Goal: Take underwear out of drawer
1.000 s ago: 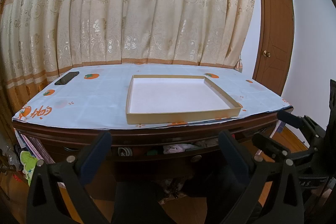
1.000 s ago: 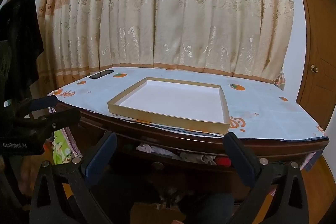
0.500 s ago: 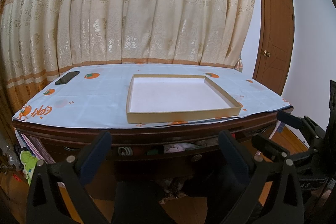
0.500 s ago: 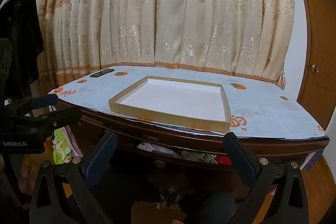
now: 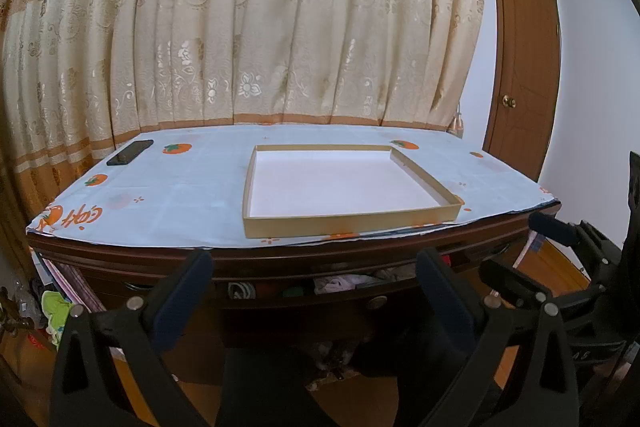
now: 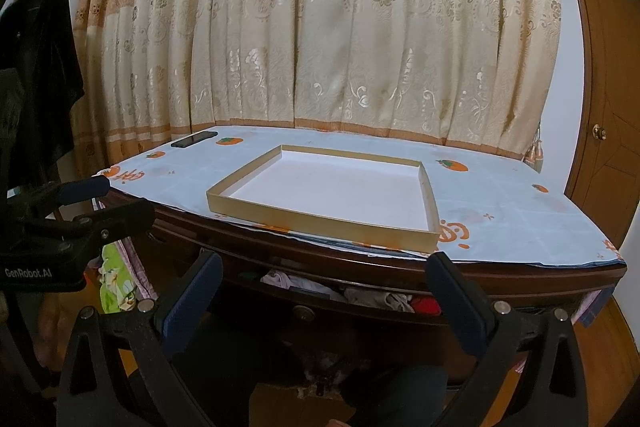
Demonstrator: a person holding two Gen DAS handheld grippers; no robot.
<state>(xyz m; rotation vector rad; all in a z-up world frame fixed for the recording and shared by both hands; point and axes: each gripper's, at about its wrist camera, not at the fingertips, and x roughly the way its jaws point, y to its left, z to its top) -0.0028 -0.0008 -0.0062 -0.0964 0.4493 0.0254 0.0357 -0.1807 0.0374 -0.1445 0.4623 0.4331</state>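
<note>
A dark wooden drawer (image 5: 304, 301) under the tabletop stands slightly open. Bunched underwear (image 5: 340, 283) in pale, red and green cloth shows in the gap; it also shows in the right wrist view (image 6: 376, 297). My left gripper (image 5: 312, 269) is open and empty, held in front of the drawer, apart from it. My right gripper (image 6: 324, 265) is open and empty, also in front of the drawer (image 6: 320, 311). Each gripper shows at the edge of the other's view.
A shallow gold-rimmed box lid (image 5: 348, 223) with a white inside lies on the blue tablecloth (image 5: 160, 203). A black phone (image 5: 130, 152) lies at the far left. Curtains hang behind. A wooden door (image 5: 520, 75) stands at right. Clothes (image 5: 54, 311) hang beside the table at left.
Both views have shifted very slightly; the grippers have stayed open in front of the drawer. Nothing has been taken hold of.
</note>
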